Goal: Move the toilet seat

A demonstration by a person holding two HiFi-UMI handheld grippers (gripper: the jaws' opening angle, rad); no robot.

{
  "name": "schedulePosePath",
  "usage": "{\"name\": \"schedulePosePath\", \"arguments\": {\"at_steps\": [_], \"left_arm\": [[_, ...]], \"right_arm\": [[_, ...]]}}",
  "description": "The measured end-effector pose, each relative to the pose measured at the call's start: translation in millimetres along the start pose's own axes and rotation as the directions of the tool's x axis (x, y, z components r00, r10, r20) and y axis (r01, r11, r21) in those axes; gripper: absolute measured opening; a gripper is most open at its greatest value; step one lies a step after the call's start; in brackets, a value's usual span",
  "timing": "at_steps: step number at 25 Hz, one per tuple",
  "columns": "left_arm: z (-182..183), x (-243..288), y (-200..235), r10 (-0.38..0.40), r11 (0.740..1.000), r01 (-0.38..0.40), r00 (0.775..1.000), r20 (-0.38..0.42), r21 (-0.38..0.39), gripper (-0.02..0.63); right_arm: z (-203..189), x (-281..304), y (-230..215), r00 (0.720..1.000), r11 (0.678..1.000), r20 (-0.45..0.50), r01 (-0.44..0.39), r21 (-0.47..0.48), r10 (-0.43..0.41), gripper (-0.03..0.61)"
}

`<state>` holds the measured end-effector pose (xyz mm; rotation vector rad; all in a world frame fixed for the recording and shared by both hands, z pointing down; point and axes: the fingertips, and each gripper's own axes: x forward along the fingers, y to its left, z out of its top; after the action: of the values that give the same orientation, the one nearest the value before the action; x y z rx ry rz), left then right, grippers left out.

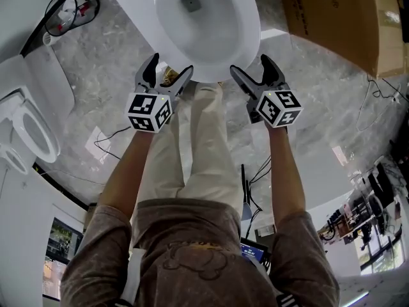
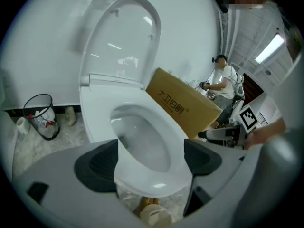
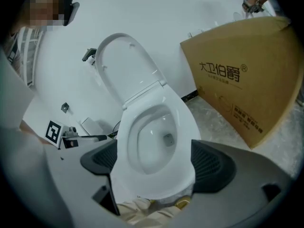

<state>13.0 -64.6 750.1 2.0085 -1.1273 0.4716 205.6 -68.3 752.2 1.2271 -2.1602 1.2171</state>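
Note:
The white toilet seat [image 1: 248,29] lies flat on the bowl, and the lid [image 2: 121,42] stands upright against the wall behind it. My left gripper [image 1: 171,66] hovers at the seat's front left edge, open. My right gripper [image 1: 249,66] hovers at the front right edge, also open. In the left gripper view the seat's front rim [image 2: 171,132] shows between the wide-apart pads [image 2: 97,163], with no pad pressing on it. The right gripper view shows the same: the seat [image 3: 183,122] lies between spread pads [image 3: 211,165], lid [image 3: 126,65] behind.
A large cardboard box [image 1: 345,18] stands right of the toilet. A wire waste basket [image 1: 75,10] sits at its left, and a second toilet [image 1: 29,126] farther left. Cables [image 1: 108,139] trail on the marble floor. My trouser legs [image 1: 198,146] stand before the bowl.

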Motion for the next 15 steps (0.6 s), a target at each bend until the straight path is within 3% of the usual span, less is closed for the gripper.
{"name": "schedulePosePath", "arguments": {"at_steps": [10,15], "left_arm": [[-74,11,15,0.032,0.992,-0.047,0.990,-0.136,-0.113,0.427],[-92,18,9,0.013,0.994,-0.030,0.987,-0.159,-0.106,0.426]], "right_arm": [[-42,17,-18,0.997,0.999,-0.080,0.010,0.036,-0.007,0.479],[-58,22,-21,0.994,1.000,-0.112,0.016,-0.004,-0.016,0.479]]}}
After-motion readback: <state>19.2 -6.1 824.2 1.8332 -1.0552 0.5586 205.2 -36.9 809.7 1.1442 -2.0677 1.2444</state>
